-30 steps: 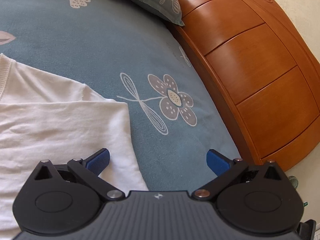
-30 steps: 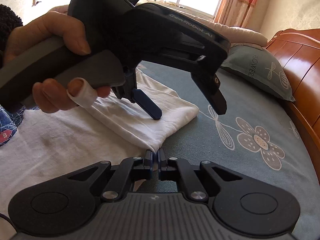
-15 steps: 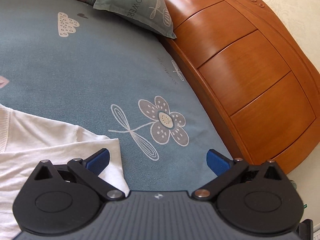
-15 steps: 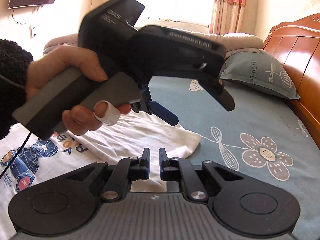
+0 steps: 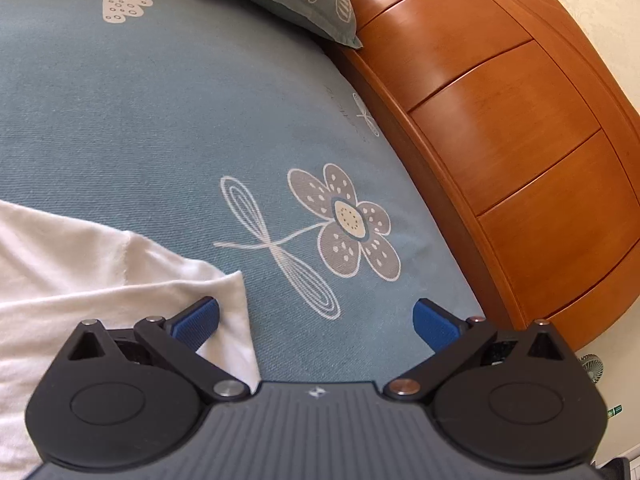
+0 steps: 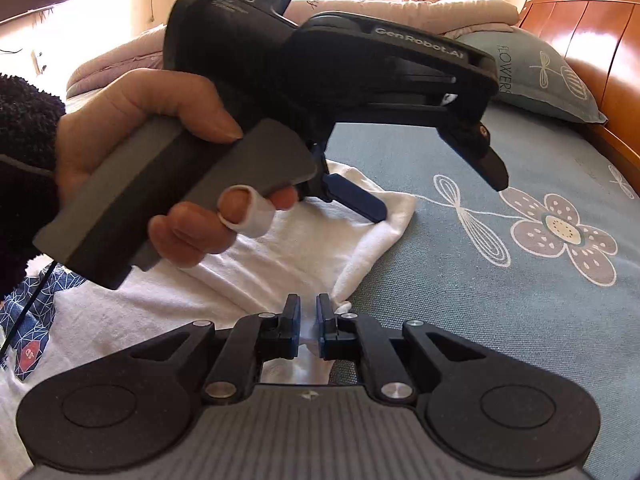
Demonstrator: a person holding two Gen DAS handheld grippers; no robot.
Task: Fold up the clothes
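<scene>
A white T-shirt [image 5: 100, 280] lies on the blue-grey bedsheet [image 5: 160, 120], with one side folded over into a thick edge [image 6: 320, 248]. A blue printed graphic [image 6: 28, 320] shows at its left. My left gripper [image 5: 316, 312] is open wide above the folded corner. One blue pad [image 5: 196, 320] hovers over the cloth and the other over bare sheet. A hand [image 6: 140, 128] holds that same left gripper [image 6: 440, 196] in the right wrist view. My right gripper [image 6: 308, 308] has its fingers a narrow gap apart at the near fold, white cloth bunched between them.
A curved wooden headboard [image 5: 500, 120] runs along the right side of the bed. A grey-green pillow [image 6: 532, 72] leans against it at the far end, with folded blankets [image 6: 440, 8] behind. The flower print [image 5: 348, 220] marks bare sheet to the right of the shirt.
The left gripper, raised half a second ago, has dropped back toward the folded corner, still open. The right gripper's fingers parted slightly, and it has come back down to the fold.
</scene>
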